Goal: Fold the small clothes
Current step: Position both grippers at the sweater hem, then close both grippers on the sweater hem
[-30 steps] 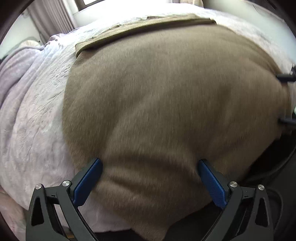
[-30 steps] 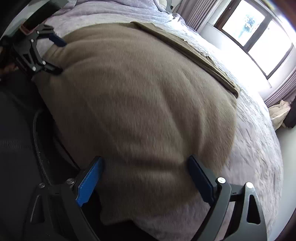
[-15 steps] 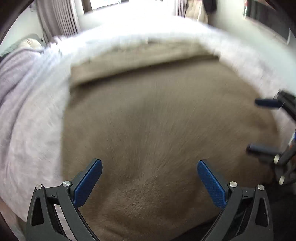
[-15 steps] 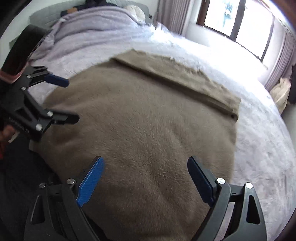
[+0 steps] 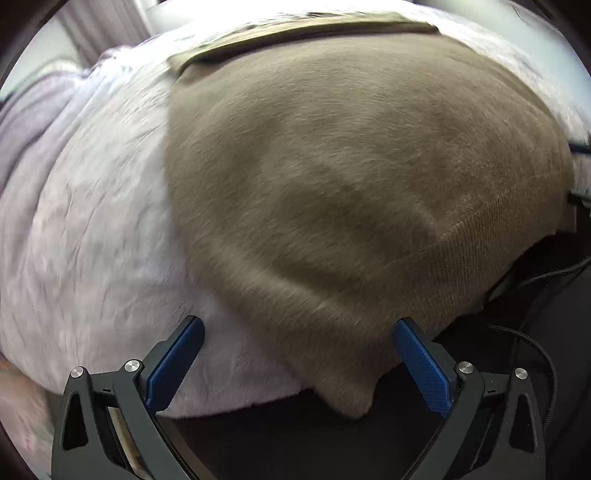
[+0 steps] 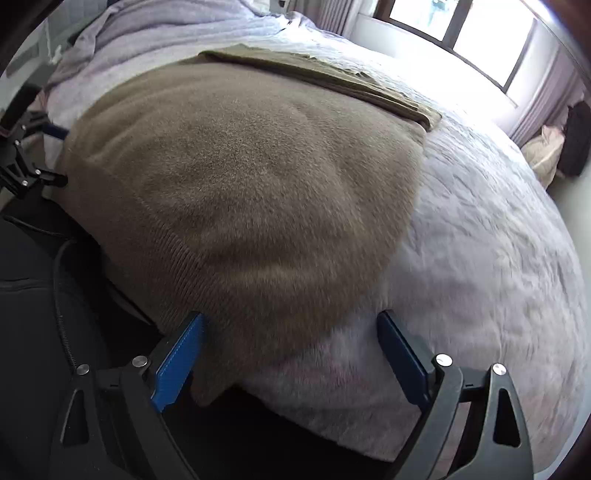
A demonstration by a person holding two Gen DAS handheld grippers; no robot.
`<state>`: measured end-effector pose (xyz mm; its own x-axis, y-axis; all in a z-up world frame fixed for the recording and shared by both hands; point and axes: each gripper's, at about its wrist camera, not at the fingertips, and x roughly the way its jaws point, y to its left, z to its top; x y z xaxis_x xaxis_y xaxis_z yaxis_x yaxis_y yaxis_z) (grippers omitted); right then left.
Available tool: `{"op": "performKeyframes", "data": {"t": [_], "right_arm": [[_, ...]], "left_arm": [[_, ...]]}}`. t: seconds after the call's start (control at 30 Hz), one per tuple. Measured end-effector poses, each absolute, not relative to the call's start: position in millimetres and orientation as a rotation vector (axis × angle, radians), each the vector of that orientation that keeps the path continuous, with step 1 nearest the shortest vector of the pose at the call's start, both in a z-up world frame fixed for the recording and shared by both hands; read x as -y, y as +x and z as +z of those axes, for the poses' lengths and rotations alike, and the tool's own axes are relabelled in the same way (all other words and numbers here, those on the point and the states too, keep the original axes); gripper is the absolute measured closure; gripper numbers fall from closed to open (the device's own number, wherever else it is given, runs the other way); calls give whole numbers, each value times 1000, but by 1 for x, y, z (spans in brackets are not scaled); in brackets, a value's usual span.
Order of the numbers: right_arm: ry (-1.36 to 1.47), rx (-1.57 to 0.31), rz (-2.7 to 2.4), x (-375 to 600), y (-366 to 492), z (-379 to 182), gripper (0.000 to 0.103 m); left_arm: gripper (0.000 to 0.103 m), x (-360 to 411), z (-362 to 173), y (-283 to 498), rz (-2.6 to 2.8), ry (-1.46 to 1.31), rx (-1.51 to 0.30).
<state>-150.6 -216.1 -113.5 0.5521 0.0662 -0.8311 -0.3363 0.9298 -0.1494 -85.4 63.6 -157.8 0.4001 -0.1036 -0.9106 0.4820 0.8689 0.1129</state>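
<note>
A brown fuzzy knit garment [image 5: 351, 177] lies spread on the lilac bed, its ribbed near hem hanging over the bed's front edge. A flat olive cloth [image 5: 303, 29] lies along its far side. My left gripper [image 5: 297, 350] is open at the garment's near left corner, the corner hanging between the blue pads. My right gripper [image 6: 290, 350] is open at the near right corner [image 6: 210, 391], the left pad against the hem. The same garment [image 6: 240, 177] fills the right wrist view, where the left gripper [image 6: 22, 162] shows at the far left.
A lilac bedspread [image 6: 498, 240] covers the bed, with a bunched lilac quilt [image 6: 147, 33] at its head. A window [image 6: 461, 33] and curtains are at the back right. Dark clothing and a black cable [image 5: 539, 354] sit below the bed's front edge.
Both grippers dropped back down and moved outward from over the garment's middle to its two near corners at the bed's edge. They stay open throughout.
</note>
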Motion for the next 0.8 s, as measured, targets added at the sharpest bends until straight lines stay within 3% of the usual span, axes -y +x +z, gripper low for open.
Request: {"op": "performKeyframes", "data": {"t": [0.27, 0.33, 0.4, 0.67, 0.73, 0.8], "right_arm": [[-27, -949, 362, 241, -158, -109, 12], [36, -951, 425, 243, -162, -109, 31], [71, -982, 468, 245, -165, -117, 38], [268, -972, 548, 247, -150, -139, 49], [231, -990, 542, 238, -148, -145, 53], [221, -998, 528, 237, -146, -145, 56]], "left_arm": [[0, -74, -166, -71, -431, 62, -1187], [0, -69, -168, -78, -450, 35, -1180], [0, -68, -171, -91, -480, 16, -1157], [0, -72, -171, -103, -500, -94, -1138], [11, -79, -173, -106, -477, -94, -1137], [12, -87, -174, -107, -467, -100, -1136]]}}
